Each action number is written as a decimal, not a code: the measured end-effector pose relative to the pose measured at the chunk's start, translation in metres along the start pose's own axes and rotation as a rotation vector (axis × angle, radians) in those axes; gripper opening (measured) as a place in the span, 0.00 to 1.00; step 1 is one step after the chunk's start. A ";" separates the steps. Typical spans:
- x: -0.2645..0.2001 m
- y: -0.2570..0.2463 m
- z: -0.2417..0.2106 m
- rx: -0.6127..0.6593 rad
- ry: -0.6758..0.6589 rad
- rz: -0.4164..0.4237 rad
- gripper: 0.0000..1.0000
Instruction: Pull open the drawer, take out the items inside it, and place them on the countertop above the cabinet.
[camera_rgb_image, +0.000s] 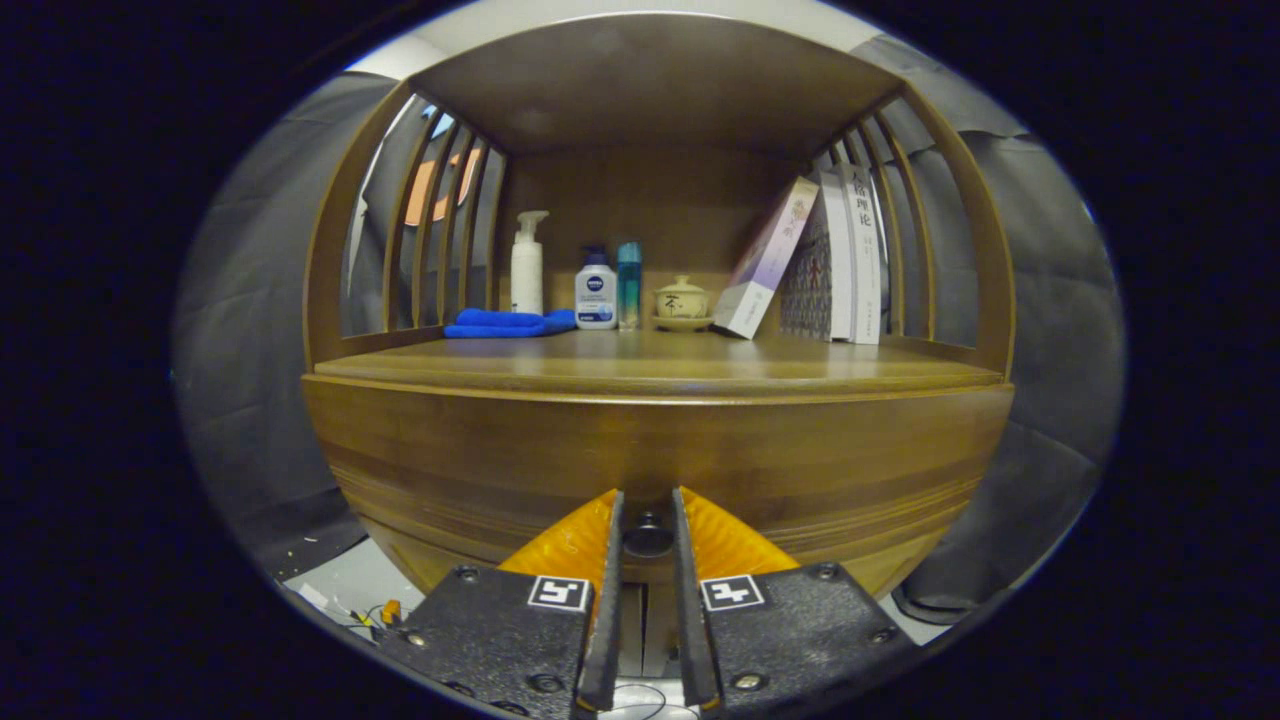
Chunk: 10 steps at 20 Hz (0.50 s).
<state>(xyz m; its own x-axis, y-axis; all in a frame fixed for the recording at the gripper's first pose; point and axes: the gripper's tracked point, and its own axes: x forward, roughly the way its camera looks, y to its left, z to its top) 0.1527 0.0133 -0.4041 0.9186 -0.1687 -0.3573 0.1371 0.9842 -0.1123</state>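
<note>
A wooden cabinet stands right in front of me. Its drawer front (480, 450) curves across the view below the countertop (650, 365). A small dark round knob (648, 533) sits on the drawer front, and my gripper (648, 505) has one finger on each side of it, pressed close against it. The drawer looks closed, so its inside is hidden.
At the back of the countertop stand a folded blue cloth (508, 323), a white pump bottle (527, 265), a small white bottle (596, 292), a teal bottle (629, 285), a lidded ceramic cup (682, 302) and leaning books (830, 260). Slatted wooden sides and a roof enclose the shelf.
</note>
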 end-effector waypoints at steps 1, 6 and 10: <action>0.000 0.001 -0.001 0.009 0.004 0.003 0.26; 0.001 0.000 -0.002 0.009 0.018 0.012 0.21; -0.004 -0.001 -0.002 0.017 0.024 0.013 0.20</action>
<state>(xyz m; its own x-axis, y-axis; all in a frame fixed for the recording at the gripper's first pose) 0.1483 0.0123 -0.4048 0.9113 -0.1566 -0.3807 0.1313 0.9871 -0.0919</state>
